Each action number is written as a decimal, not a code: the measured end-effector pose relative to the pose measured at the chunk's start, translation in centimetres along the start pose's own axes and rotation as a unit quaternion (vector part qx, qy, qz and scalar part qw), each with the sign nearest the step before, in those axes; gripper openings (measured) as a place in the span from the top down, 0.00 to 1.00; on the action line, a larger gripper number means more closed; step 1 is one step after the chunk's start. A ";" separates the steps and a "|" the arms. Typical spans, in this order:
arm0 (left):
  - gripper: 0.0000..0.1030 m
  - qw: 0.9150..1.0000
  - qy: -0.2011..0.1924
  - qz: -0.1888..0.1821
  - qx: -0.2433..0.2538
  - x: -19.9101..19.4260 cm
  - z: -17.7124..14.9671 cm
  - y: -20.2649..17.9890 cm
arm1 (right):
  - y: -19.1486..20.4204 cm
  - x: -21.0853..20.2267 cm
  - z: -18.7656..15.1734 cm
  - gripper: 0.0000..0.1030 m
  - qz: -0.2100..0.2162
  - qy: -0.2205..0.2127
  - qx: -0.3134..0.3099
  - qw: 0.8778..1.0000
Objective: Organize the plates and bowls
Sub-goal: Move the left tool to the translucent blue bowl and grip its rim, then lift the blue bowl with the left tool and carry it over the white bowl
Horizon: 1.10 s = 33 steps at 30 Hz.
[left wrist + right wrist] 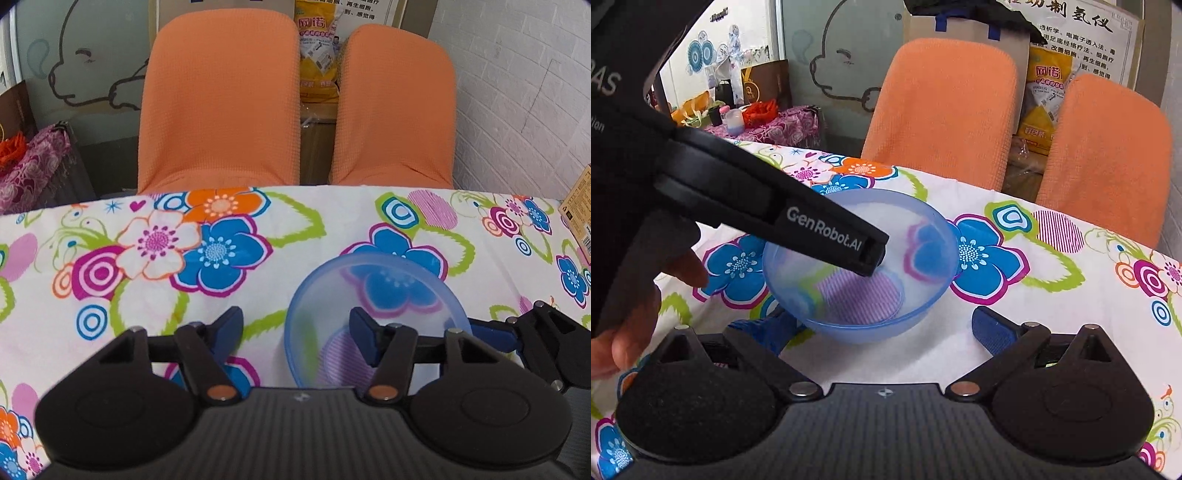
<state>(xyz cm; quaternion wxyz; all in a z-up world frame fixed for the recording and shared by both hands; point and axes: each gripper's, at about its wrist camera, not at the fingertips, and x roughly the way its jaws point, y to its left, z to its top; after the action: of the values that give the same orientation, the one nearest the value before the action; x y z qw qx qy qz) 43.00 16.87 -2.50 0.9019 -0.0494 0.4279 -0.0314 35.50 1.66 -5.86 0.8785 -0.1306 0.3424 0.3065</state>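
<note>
I see one translucent blue bowl [860, 266] upright on the floral worktop [1034, 295], mouth up, round, no long axis, in front of the orange chairs [945, 110]. Left tool [295, 332] spread, one finger inside the rim. Right tool [886, 328] spread, nothing held.

A lived-in room, part home, part small clinic or shop. A flowered cloth [332, 221] covers the worktop, with orange chairs [221, 103] behind. Printed Chinese posters [1086, 40] and stacked product bags [1045, 99] line the wall.
</note>
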 end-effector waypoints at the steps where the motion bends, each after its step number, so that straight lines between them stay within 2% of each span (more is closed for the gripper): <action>1: 0.41 1.000 -0.001 -0.001 -0.002 0.0 0.0 0.1 | 0.0 0.0 0.1 0.13 0.000 0.001 0.000 1.000; 4: 0.41 1.000 -0.002 -0.002 -0.003 0.0 0.0 0.1 | 0.2 0.1 0.7 0.13 -0.003 0.009 0.003 1.000; 5: 0.41 1.000 -0.002 -0.002 -0.004 -0.1 -0.1 0.2 | 0.2 0.1 0.8 0.17 -0.003 0.005 0.001 1.000; 10: 0.41 1.000 -0.003 -0.002 0.001 -0.1 -0.1 0.1 | 0.0 0.2 0.9 0.19 0.004 -0.017 0.003 1.000; 15: 0.41 1.000 -0.002 0.011 0.015 0.1 0.0 -0.5 | 0.1 -0.1 1.0 0.20 -0.010 -0.035 -0.012 0.999; 18: 0.56 1.000 -0.004 0.002 0.018 0.0 0.0 -0.7 | 0.3 -0.4 1.0 0.20 -0.010 -0.049 -0.024 0.998; 22: 0.67 1.000 -0.002 -0.009 0.019 -0.2 -0.1 -0.7 | 0.9 -0.9 1.0 0.20 -0.018 -0.070 -0.054 0.996; 25: 0.68 0.999 -0.003 -0.019 0.025 -0.4 -0.4 -0.8 | 1.3 -1.0 1.0 0.20 -0.019 -0.071 -0.074 0.995; 28: 0.68 0.999 -0.005 -0.020 0.027 -0.4 -0.5 -0.8 | 1.2 -0.9 1.0 0.20 -0.018 -0.068 -0.067 0.995; 33: 0.68 0.999 -0.007 -0.028 0.020 -0.6 -0.5 -0.4 | 1.4 -1.4 1.1 0.20 -0.016 -0.085 -0.077 0.993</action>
<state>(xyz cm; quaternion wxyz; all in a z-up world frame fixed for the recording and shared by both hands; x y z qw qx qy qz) 42.19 16.51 -2.32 0.9046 -0.0436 0.4190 -0.0651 34.39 2.61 -4.14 0.8964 -0.1770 0.2396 0.3282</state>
